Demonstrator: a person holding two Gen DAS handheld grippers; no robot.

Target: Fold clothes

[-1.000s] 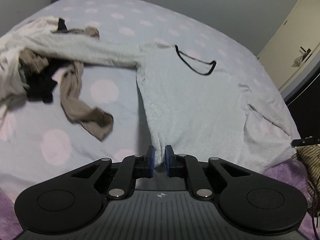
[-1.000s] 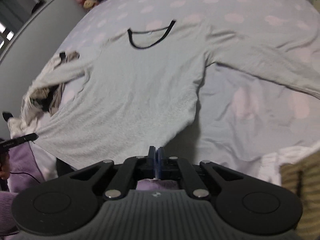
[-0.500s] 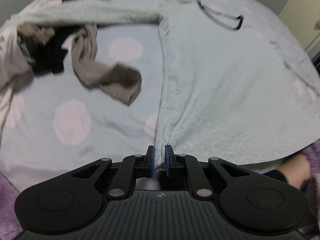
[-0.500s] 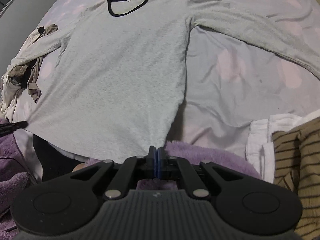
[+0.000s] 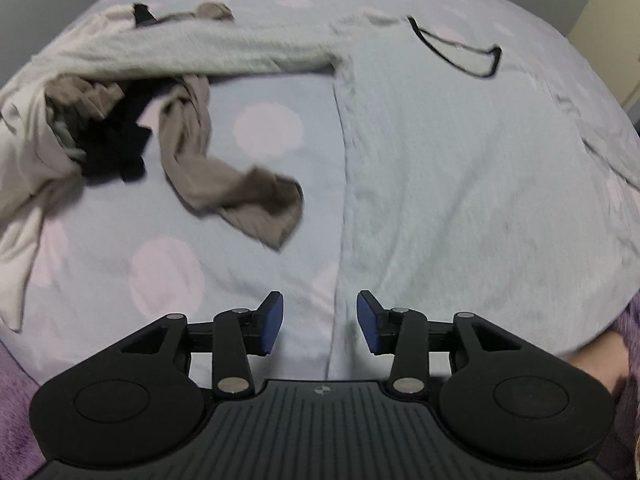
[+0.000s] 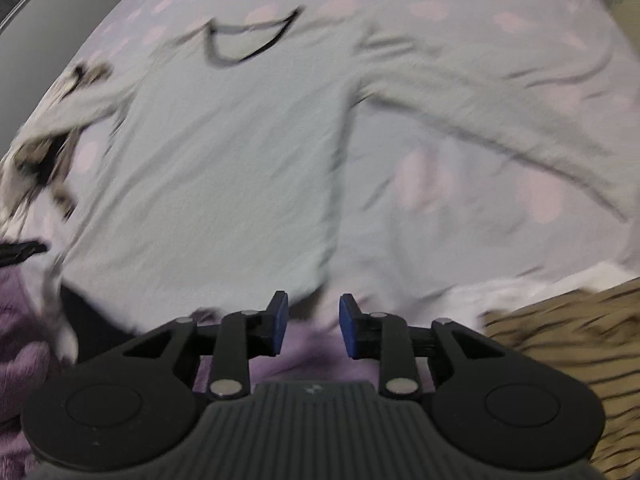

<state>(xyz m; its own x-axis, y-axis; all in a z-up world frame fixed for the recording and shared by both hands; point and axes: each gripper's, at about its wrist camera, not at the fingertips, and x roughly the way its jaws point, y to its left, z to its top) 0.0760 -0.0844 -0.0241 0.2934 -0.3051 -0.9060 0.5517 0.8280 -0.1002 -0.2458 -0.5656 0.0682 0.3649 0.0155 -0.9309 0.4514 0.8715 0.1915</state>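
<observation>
Grey long-sleeved top (image 5: 460,184) is lying spread flat, front up, on the bed (image 5: 264,136), sleeves out, likely so the folding can begin. Left gripper (image 5: 320,322) and right gripper (image 6: 313,324) have just been opening, nothing pinched, hovering over its two hem corners. Spotted lilac bedding is carrying a heap of other clothes (image 5: 120,128); pale walls are closing in around.

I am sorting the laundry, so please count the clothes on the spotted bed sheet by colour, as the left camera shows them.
Light grey: 1, the long-sleeved top
Beige-brown: 1, the thin garment
Black: 1, the crumpled piece
Cream-white: 1, the garment at the left edge
Total: 4, though the heap at left may hide more.
</observation>
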